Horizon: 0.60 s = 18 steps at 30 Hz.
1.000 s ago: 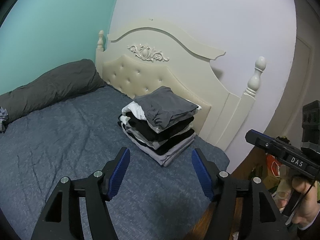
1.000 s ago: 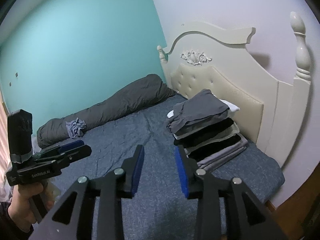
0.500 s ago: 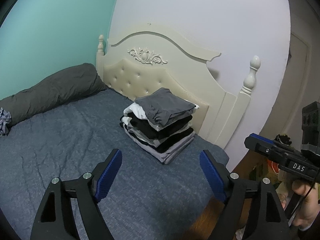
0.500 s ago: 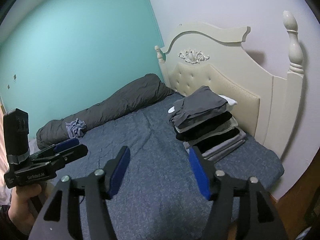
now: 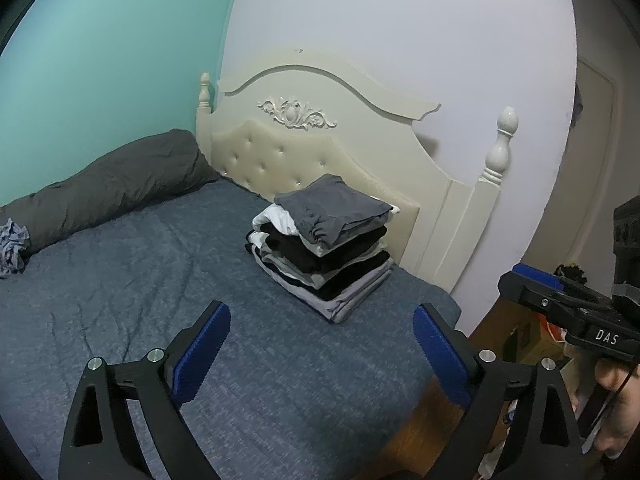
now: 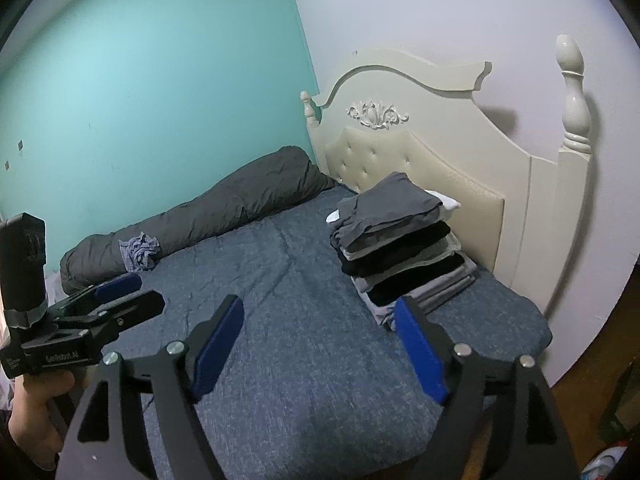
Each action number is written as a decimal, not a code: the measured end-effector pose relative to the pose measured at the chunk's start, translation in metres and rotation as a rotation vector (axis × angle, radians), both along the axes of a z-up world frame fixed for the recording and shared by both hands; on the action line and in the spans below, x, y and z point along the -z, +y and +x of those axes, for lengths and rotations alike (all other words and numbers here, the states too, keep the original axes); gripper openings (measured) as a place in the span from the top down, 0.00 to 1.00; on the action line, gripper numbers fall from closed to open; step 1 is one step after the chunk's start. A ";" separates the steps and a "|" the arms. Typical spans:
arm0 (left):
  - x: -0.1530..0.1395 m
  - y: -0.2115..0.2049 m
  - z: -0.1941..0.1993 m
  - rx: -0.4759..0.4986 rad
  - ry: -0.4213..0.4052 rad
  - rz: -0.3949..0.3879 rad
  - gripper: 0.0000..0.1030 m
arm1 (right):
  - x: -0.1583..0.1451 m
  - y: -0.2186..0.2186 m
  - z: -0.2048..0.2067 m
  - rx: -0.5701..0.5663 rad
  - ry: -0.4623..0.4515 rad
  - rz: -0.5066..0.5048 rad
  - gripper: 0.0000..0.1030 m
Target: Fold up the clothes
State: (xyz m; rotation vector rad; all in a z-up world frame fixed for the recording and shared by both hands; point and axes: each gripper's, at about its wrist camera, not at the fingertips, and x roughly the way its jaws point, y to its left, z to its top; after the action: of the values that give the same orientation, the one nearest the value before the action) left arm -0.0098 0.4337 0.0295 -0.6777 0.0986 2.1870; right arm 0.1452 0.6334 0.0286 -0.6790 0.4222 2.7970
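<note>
Both grippers hang over the bed (image 5: 120, 300) with nothing in them: the left gripper (image 5: 320, 344) stands wide, its jaws having just been opening, blue pads apart over bare blue-grey cover, and the right gripper (image 6: 320, 332) is wide too, its jaws also just opening, empty between the pads. Ahead of the left gripper and a touch to its right sits the stack of folded clothes (image 5: 324, 248), a dark grey piece on top, black, white and pale grey layers beneath, just beside the cream headboard (image 5: 320, 152). From the right gripper the stack lies ahead and to the right, its lowest edge just behind the right pad. Far ahead-left, a rolled grey duvet (image 6: 224, 208) lies along the teal wall, with 1 crumpled blue-grey garment (image 6: 140, 250) against it.
</note>
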 end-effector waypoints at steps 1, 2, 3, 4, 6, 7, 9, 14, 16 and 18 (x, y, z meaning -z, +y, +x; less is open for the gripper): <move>0.000 -0.001 0.000 -0.004 -0.002 0.001 0.05 | 0.000 -0.001 0.000 0.000 -0.003 -0.001 0.23; 0.000 -0.003 0.000 -0.007 -0.001 0.003 0.04 | 0.001 -0.002 0.001 0.000 -0.005 -0.001 0.22; -0.001 -0.005 0.000 -0.009 0.000 0.005 0.02 | 0.001 -0.005 0.002 0.001 -0.005 0.000 0.21; -0.001 -0.006 0.001 -0.013 0.004 0.004 0.01 | 0.001 -0.006 0.002 0.001 -0.005 0.002 0.21; -0.002 -0.008 0.002 -0.017 0.008 0.002 0.01 | 0.002 -0.009 0.004 0.001 -0.006 0.005 0.19; -0.003 -0.009 0.002 -0.017 0.008 0.003 0.01 | 0.002 -0.010 0.005 0.002 -0.005 0.009 0.18; -0.004 -0.011 0.004 -0.019 0.012 0.004 0.01 | 0.002 -0.013 0.006 0.003 -0.006 0.016 0.17; -0.006 -0.016 0.010 -0.025 0.014 0.004 0.00 | 0.003 -0.018 0.010 0.008 -0.013 0.025 0.15; -0.007 -0.017 0.013 -0.026 0.014 0.001 0.00 | 0.004 -0.020 0.012 0.009 -0.013 0.031 0.14; -0.007 -0.019 0.016 -0.025 0.015 0.002 0.00 | 0.005 -0.022 0.015 0.011 -0.012 0.033 0.12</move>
State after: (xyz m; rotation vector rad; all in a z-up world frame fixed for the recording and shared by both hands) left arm 0.0062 0.4144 0.0367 -0.6643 0.0960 2.2166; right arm 0.1601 0.6110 0.0241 -0.6844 0.3758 2.7820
